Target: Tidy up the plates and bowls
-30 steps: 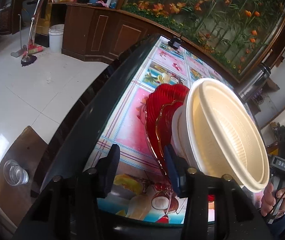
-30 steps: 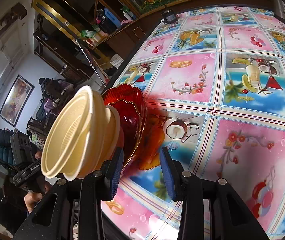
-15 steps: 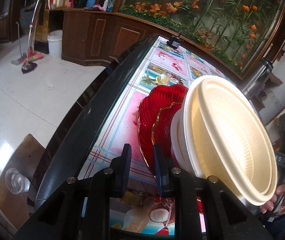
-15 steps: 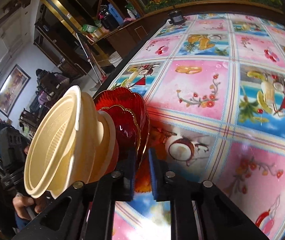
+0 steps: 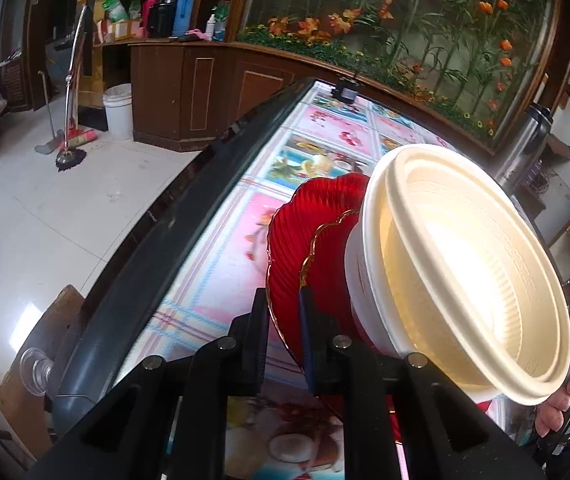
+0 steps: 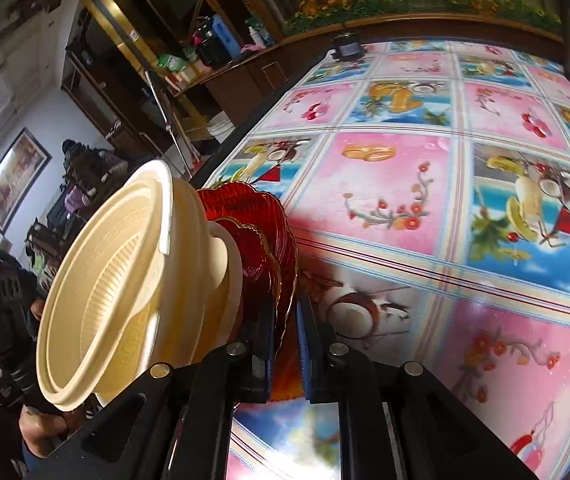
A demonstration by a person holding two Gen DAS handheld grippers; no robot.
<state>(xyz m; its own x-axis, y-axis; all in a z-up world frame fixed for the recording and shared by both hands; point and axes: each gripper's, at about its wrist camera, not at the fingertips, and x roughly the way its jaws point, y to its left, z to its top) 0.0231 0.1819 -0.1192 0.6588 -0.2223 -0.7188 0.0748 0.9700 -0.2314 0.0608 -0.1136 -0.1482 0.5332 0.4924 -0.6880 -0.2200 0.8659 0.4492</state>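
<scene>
My left gripper [image 5: 283, 320] pinches the rim of the red plates [image 5: 305, 232]; my right gripper [image 6: 286, 336] clamps the opposite rim; the cream bowls [image 5: 465, 272] sit nested on the plates; the stack is tilted above the patterned table [image 6: 425, 184], near its edge.

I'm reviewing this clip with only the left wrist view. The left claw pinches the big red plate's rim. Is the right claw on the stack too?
Observer: Yes. The right claw is shut on the red plate, gripping its rim from the opposite side, with the cream bowls to its left.
Operator: What does the table look like beyond the stack on that side?
Observer: The stack's dark shadow falls on the fruit-print tablecloth right beside the plate.
</scene>
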